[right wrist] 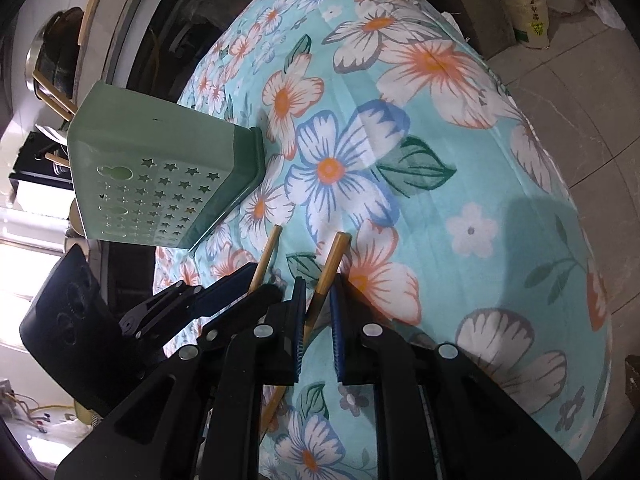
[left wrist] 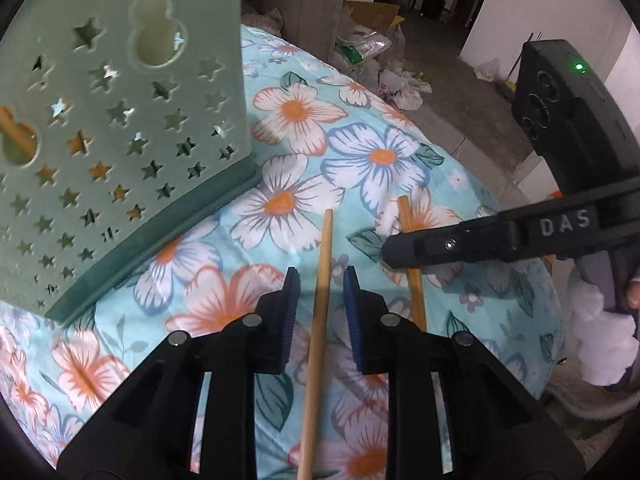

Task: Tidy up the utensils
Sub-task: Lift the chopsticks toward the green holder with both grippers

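The left gripper (left wrist: 320,276) stands over the flowered cloth (left wrist: 400,112) with one chopstick (left wrist: 318,320) running up between its blue pads (left wrist: 292,312). A gap shows on both sides of the stick, so the pads are spread a little and not pressing it.

Just to its right the right gripper (right wrist: 318,284) is pinching a second chopstick (right wrist: 326,276) near its top end; its finger (left wrist: 460,246) crosses that stick in the left view. White letters on this finger read "DAS". A green light glows on the black body behind it. A hand (left wrist: 634,292) with a white fluffy cuff holds the handle at the right edge.

Both sticks lie on the cloth, near each other but apart, tips pointing away.

Farther off to the left stands the green holder (right wrist: 160,152), its wall pierced with stars, its dark base on the cloth; more sticks (right wrist: 54,96) poke from its top.

Right of the holder the cloth lies open up to its far edge, where it falls away to the floor (left wrist: 460,92).
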Tool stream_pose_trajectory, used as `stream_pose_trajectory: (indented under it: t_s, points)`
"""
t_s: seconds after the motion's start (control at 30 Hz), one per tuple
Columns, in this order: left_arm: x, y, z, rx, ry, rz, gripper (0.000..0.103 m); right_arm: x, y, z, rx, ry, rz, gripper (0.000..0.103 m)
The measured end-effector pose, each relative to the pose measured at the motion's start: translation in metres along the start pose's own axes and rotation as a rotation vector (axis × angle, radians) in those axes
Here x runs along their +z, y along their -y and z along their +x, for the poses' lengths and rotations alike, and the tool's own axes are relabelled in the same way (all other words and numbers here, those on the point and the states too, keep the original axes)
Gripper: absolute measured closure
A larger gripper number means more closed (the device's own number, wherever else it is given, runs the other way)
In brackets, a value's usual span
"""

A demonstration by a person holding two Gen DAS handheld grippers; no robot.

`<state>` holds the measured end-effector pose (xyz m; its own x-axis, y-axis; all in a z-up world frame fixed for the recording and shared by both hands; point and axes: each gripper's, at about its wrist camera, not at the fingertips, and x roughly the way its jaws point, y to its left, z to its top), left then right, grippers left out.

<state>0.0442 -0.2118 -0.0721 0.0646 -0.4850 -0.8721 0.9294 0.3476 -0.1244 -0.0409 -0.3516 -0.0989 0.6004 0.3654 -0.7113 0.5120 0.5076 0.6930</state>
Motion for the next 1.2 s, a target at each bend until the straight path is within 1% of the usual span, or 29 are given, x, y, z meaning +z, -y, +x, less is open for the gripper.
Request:
stream_pose_trajectory:
  t_s: [0.1,0.17,0.27,0.37,0.47,0.6,0.8,0.93,1.07,1.2]
  points:
    - [0.005,0.003,0.005,0.022,0.001,0.003,0.086,0.001,0.003,0.0,0.014,-0.004,0.002,0.092]
    - [0.006,0.004,0.006,0.041,0.006,0.002,0.092,0.002,0.006,0.0,0.028,-0.007,0.011,0.092]
    - [0.01,0.007,0.008,0.046,0.012,-0.002,0.098,0.002,0.01,0.0,0.045,-0.01,0.027,0.093]
    - [0.009,0.007,0.001,0.041,0.021,-0.006,0.098,0.002,0.013,-0.001,0.056,-0.01,0.035,0.093]
    - [0.007,0.01,-0.014,0.042,0.052,0.003,0.098,0.002,0.014,-0.001,0.058,-0.009,0.041,0.093]
    - [0.005,0.007,-0.044,0.05,0.109,-0.012,0.098,0.002,0.012,-0.001,0.051,-0.012,0.04,0.093]
    - [-0.004,-0.014,-0.122,0.055,0.272,-0.118,0.098,0.002,0.004,0.0,0.018,-0.005,0.007,0.092]
    - [0.0,-0.032,-0.164,0.045,0.373,-0.191,0.098,0.001,-0.004,0.0,-0.011,0.011,-0.035,0.091]
    - [0.002,-0.045,-0.201,0.04,0.469,-0.242,0.098,-0.001,-0.007,-0.002,-0.008,0.033,-0.053,0.091]
    - [0.007,-0.058,-0.244,0.035,0.587,-0.273,0.098,-0.001,-0.012,-0.01,-0.002,0.057,-0.084,0.091]
